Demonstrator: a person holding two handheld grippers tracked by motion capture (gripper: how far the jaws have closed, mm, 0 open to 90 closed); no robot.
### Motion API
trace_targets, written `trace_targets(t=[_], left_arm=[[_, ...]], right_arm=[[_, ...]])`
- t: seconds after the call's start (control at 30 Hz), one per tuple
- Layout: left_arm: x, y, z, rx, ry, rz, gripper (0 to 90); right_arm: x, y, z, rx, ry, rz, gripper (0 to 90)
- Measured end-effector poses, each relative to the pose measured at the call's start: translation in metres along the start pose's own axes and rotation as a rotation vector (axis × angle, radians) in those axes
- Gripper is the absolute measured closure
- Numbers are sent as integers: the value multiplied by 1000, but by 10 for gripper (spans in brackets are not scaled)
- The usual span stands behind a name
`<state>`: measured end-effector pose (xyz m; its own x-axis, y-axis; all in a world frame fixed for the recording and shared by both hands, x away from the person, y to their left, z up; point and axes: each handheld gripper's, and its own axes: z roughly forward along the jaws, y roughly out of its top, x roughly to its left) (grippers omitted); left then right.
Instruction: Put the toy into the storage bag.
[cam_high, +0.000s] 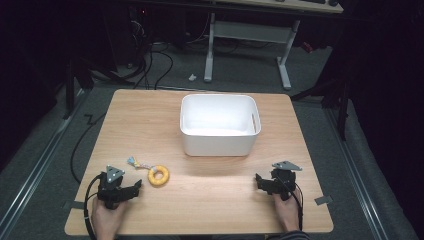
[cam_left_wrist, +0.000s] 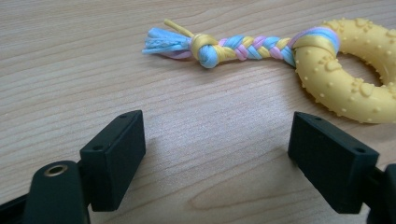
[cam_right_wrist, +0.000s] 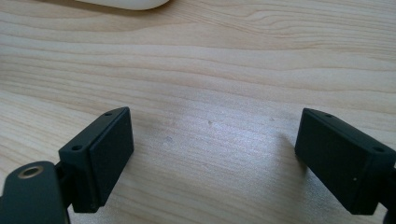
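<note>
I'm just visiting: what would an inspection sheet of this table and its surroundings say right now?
Surface: wooden table, bare around the things.
Job's things: yellow ring toy with braided rope tail lies flat near the left gripper; white bin behind, nothing seen inside.
Clutter: nothing seen.
Grippers: left gripper open, untouching; right gripper open over bare wood.
Cables: black cable trails from left gripper.
Surroundings: dark room, desk frame, floor cables.

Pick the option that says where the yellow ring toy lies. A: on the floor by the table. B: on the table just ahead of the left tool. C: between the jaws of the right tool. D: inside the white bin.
B: the ring toy lies on the table close to the open left tool, well outside the white bin.
</note>
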<state>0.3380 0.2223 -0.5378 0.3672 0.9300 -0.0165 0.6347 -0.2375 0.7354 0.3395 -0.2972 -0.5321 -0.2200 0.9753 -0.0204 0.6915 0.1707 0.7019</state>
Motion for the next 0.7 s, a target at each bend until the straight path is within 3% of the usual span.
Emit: trace_targets(t=[0.7], left_arm=[[-1,2,2,5,4,-2,168]], right_arm=[[2,-3,-3,1,10,-7,124]])
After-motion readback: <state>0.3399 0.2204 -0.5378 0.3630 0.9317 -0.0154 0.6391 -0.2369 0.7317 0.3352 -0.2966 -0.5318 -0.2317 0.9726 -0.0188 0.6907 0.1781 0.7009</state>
